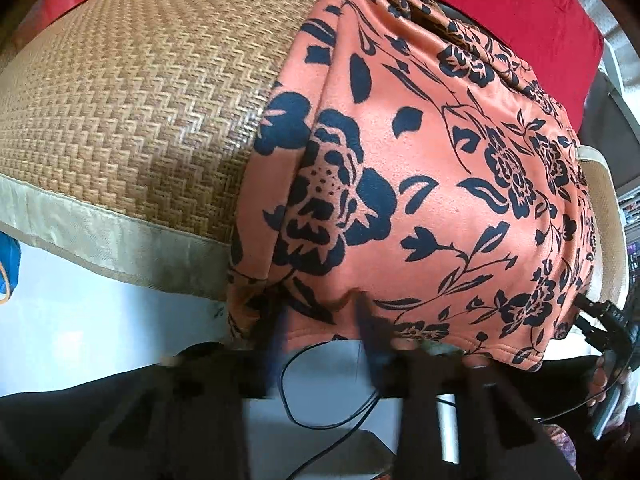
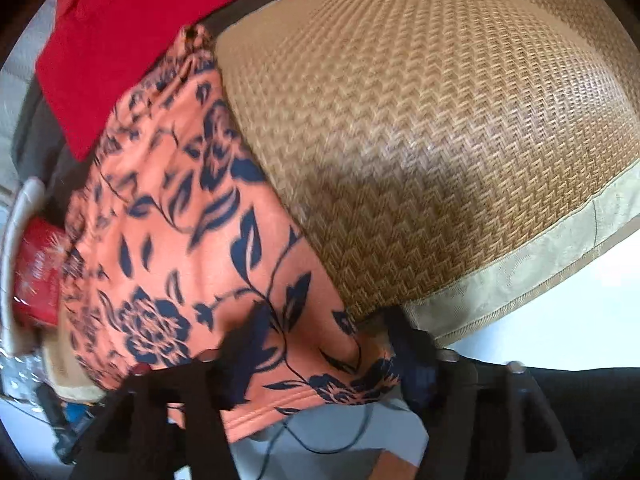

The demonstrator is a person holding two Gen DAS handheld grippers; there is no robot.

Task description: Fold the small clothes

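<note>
An orange garment with a dark blue flower print (image 1: 420,160) lies on a woven straw mat (image 1: 140,100), and its near hem hangs over the mat's edge. My left gripper (image 1: 324,328) comes in from below, its fingers pinched on that hem, where the cloth puckers. In the right wrist view the same garment (image 2: 180,240) runs down the left side of the mat (image 2: 440,140). My right gripper (image 2: 320,356) stands open there, with the garment's near corner lying loose between its fingers.
A red cloth (image 1: 500,20) lies behind the garment. The mat has a beige fabric border (image 1: 100,236), with white floor below it. A thin black cable (image 1: 320,400) loops under the hem. A red packet (image 2: 40,272) sits at the left edge.
</note>
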